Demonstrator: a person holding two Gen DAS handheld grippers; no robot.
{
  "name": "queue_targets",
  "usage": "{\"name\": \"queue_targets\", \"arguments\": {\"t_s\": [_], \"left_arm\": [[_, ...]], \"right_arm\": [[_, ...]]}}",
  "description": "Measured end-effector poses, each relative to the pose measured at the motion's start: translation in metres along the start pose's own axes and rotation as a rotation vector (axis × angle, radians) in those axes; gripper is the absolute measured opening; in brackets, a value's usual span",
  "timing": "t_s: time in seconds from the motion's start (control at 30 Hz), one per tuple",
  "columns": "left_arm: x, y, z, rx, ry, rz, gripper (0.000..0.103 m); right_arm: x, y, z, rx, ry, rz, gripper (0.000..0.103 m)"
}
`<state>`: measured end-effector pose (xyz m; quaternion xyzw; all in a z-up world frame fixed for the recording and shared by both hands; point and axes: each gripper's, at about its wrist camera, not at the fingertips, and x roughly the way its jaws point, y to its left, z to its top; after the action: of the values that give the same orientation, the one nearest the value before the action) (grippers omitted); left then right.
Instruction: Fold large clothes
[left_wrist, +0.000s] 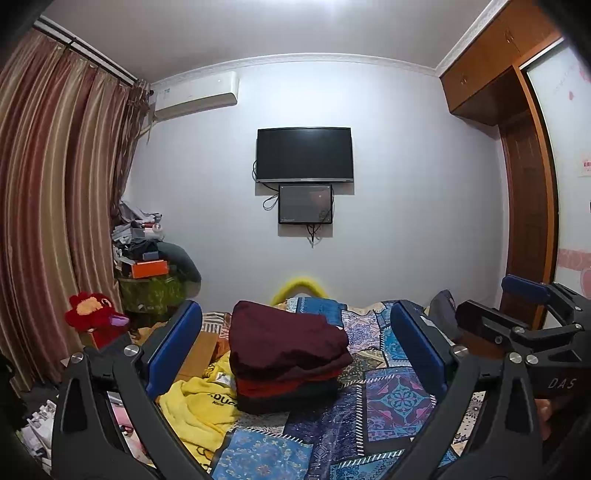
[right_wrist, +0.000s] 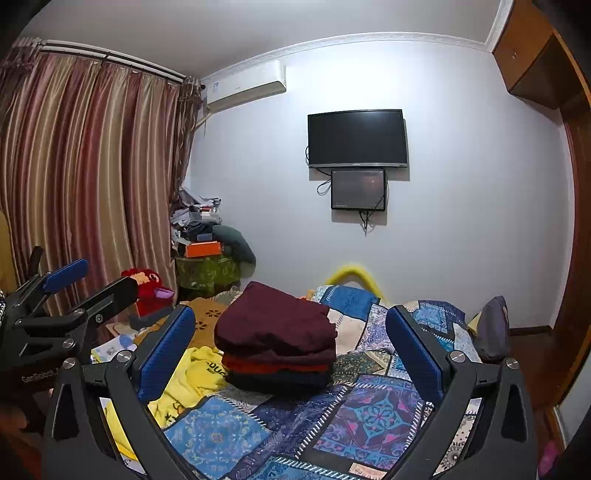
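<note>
Risk first, from the left wrist view: the left gripper hangs above the bed with its blue fingers wide apart and empty, framing a stack of folded clothes — maroon on top, red beneath, a dark layer at the bottom. The stack leans slightly, so a careless brush from either tool could tip it. A yellow garment lies crumpled just beside the stack, touching its base; dragging it out for folding could, I judge, pull the lower layers askew. The right gripper shows at the right edge, apparently open too.

From the right wrist view, the right gripper has its fingers spread and holding nothing, and the left gripper sits off to the left, jaws parted. No basket or bin for laundry is visible; the only container-like things are an orange box on a cluttered corner pile, contents hidden.
</note>
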<state>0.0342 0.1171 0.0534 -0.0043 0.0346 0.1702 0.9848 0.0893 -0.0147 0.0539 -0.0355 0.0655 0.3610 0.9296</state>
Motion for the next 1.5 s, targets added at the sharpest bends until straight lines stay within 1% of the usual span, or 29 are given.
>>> {"name": "queue_targets", "arguments": {"t_s": [0.27,0.6,0.93,1.3,1.5], "left_arm": [[0.001,0.001,-0.001,-0.011,0.003,-0.01,0.103],[0.006,0.002,-0.005,-0.016,0.017,-0.004,0.103],[0.011,0.005,-0.009,-0.042,0.033,-0.004,0.103],[0.016,0.011,-0.01,-0.068,0.05,-0.031,0.103],[0.015,0.008,-0.012,-0.049,0.06,-0.038,0.103]], "right_arm": [[-0.001,0.0,0.003,0.003,0.004,0.011,0.102],[-0.002,0.0,0.001,-0.002,0.0,0.009,0.102],[-0.001,-0.003,0.0,0.006,0.003,0.002,0.102],[-0.001,-0.005,-0.002,0.02,0.006,-0.005,0.102],[0.0,-0.005,-0.001,0.029,0.011,-0.006,0.102]]}}
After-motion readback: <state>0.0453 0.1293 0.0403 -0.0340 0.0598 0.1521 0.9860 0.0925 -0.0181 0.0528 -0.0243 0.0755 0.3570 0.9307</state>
